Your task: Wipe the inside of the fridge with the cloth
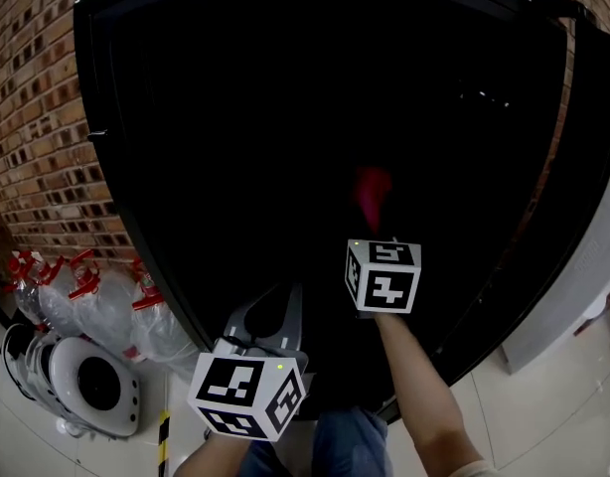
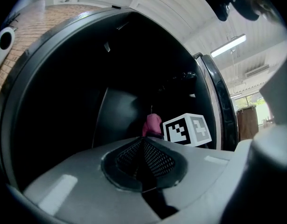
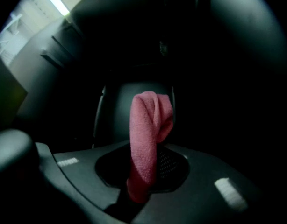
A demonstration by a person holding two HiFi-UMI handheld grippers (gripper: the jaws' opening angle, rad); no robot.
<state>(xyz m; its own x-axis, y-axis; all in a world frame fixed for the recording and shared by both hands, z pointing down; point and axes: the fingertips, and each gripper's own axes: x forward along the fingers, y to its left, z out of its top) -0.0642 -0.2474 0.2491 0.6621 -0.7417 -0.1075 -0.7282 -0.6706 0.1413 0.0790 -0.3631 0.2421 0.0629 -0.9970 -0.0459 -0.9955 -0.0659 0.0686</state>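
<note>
Inside fridge [image 1: 235, 117]: R gripper [image 3: 148, 146] jaws pinched on pink cloth [image 3: 143, 125]. L gripper [image 2: 144, 141] at fridge opening, jaws together, empty.

Fridge interior [image 1: 285, 117] all black, its detail indiscernible; cloth [image 1: 373, 189] just a dim pink blur there

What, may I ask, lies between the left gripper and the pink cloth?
Only bare, dark fridge interior separates left gripper from pink cloth, per left gripper view.

Head view looks steeply down, gripper views forward, all sharing the fridge [image 1: 235, 117].
</note>
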